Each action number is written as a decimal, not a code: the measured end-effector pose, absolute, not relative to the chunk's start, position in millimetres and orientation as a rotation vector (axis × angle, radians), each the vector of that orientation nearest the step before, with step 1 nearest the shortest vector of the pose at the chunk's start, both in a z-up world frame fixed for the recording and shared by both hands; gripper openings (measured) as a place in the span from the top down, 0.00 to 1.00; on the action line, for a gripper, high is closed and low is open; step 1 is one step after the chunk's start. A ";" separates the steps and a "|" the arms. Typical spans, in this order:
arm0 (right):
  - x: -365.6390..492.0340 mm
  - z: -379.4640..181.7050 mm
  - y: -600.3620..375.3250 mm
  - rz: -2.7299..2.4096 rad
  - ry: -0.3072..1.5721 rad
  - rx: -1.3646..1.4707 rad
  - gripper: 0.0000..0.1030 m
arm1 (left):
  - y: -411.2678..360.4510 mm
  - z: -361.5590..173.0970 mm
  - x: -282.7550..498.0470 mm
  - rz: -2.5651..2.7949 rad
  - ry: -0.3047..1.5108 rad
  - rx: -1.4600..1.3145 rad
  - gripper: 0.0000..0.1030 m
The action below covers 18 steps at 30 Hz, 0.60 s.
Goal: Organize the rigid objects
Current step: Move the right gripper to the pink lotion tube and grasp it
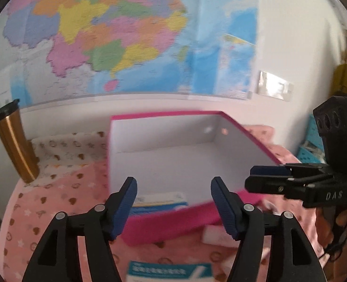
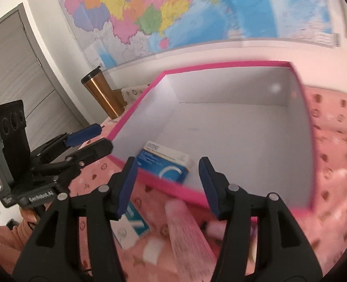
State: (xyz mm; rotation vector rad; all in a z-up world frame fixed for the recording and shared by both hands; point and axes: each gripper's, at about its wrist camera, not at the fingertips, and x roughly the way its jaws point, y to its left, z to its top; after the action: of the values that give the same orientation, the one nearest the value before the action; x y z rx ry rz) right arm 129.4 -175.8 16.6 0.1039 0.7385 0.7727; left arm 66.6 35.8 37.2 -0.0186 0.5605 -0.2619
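Nearest the lens, the left gripper (image 1: 173,202) is hanging with its jaws apart and nothing between them, and the right gripper (image 2: 166,185) is doing the same; both are tilting down toward the work, probably so either can reach for a piece next.

Ahead of both grippers the pink storage box (image 2: 302,122) is standing open-topped, its white inside facing up, evidently set there as the place to collect things. It is sitting on a pink patterned cloth (image 1: 44,211).

Just beyond the right gripper's fingertips, a blue-and-white carton (image 2: 166,164) is lying flat inside the box against the near wall, its long axis running roughly along that wall.

Below and left of the right gripper, a second blue-and-white carton (image 2: 131,225) is waiting flat on the cloth outside the box, its length angling toward the box. Directly beneath the gripper a pale pink oblong piece (image 2: 187,235) is lying blurred, its length pointing toward the box.
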 end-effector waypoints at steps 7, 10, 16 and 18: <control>93.1 -4.6 -225.5 0.682 0.774 0.130 0.43 | 15.3 0.8 70.5 -0.343 0.684 -0.019 0.32; 83.1 -16.8 -243.5 0.661 0.807 0.160 0.43 | 9.0 -18.1 77.3 -0.359 0.753 -0.029 0.32; 64.7 -38.8 -251.2 0.667 0.874 0.181 0.43 | 2.4 -38.2 84.6 -0.375 0.820 -0.053 0.32; 61.3 -45.4 -248.9 0.674 0.890 0.184 0.43 | 1.9 -43.0 84.4 -0.382 0.840 -0.064 0.32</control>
State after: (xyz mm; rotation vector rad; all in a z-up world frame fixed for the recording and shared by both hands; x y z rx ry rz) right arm 61.3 -248.9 -45.4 0.1838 0.8905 0.6738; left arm 84.4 1.9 -43.0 -0.0637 0.8396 -0.3823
